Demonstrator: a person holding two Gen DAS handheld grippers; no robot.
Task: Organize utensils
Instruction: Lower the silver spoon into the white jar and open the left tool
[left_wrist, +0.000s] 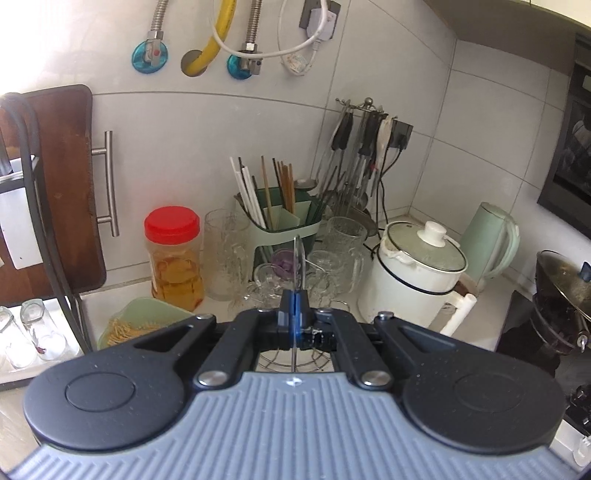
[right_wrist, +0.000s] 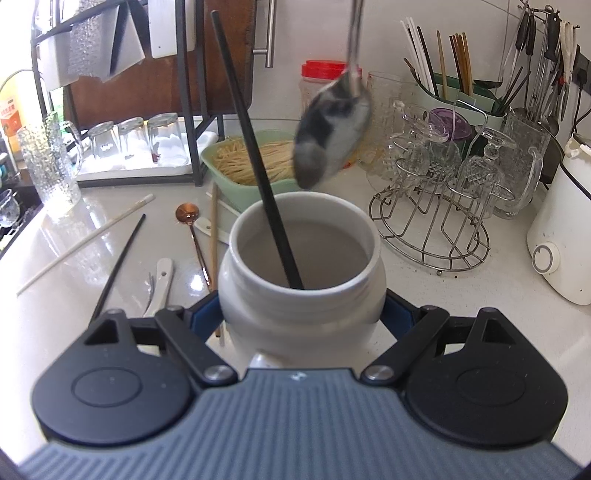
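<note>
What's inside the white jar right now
One black chopstick stands inside the white jar, leaning against its rim. The rest of the visible inner wall looks bare. The jar's bottom is hidden by its near rim. A spoon hangs above the opening, not yet inside.

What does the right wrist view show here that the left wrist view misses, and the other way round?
Only the right wrist view: the right gripper clamping the white jar with a black chopstick inside, and loose utensils on the counter. Only the left wrist view: the left gripper shut on the metal spoon's handle, and a lidded white pot. Both: the spoon, red-lidded jar, green chopstick holder, noodle bowl.
</note>
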